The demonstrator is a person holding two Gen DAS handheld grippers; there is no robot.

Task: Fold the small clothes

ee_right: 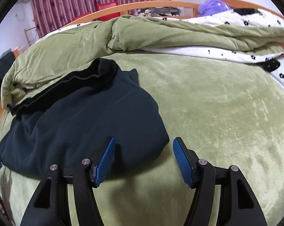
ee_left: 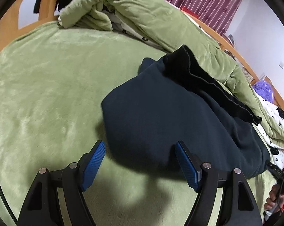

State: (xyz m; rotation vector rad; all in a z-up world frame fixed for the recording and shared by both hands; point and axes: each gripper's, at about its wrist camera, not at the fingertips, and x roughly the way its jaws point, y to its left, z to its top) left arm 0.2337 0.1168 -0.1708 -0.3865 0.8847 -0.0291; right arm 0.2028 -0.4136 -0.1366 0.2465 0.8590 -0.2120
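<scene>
Garment: dark navy garment [ee_left: 160, 124] lies bunched on the green bed cover [ee_left: 47, 94]; centre to right of the left wrist view, left half of the right wrist view [ee_right: 81, 124].
Waistband: black ribbed band [ee_left: 204, 75] lies along the garment's far edge, against the rolled quilt.
Left gripper: [ee_left: 140, 163] low centre of its frame, fingers spread wide and released; the garment's near rounded edge sits between the blue pads [ee_left: 93, 166], no pad pressing on it.
Right gripper: [ee_right: 143, 162] low centre of its frame, fingers apart and released, gripping nothing; left pad [ee_right: 105, 162] over the garment's near corner, right pad over bare cover.
Quilt: green quilt [ee_right: 160, 35] with white flower-print lining, heaped along the far side of the bed.
Background: wooden bed rail [ee_right: 142, 7], maroon curtain [ee_right: 76, 1], purple plush [ee_right: 211, 6] upper right in the right wrist view.
Person: a hand [ee_left: 275, 199] at the lower right edge of the left wrist view.
</scene>
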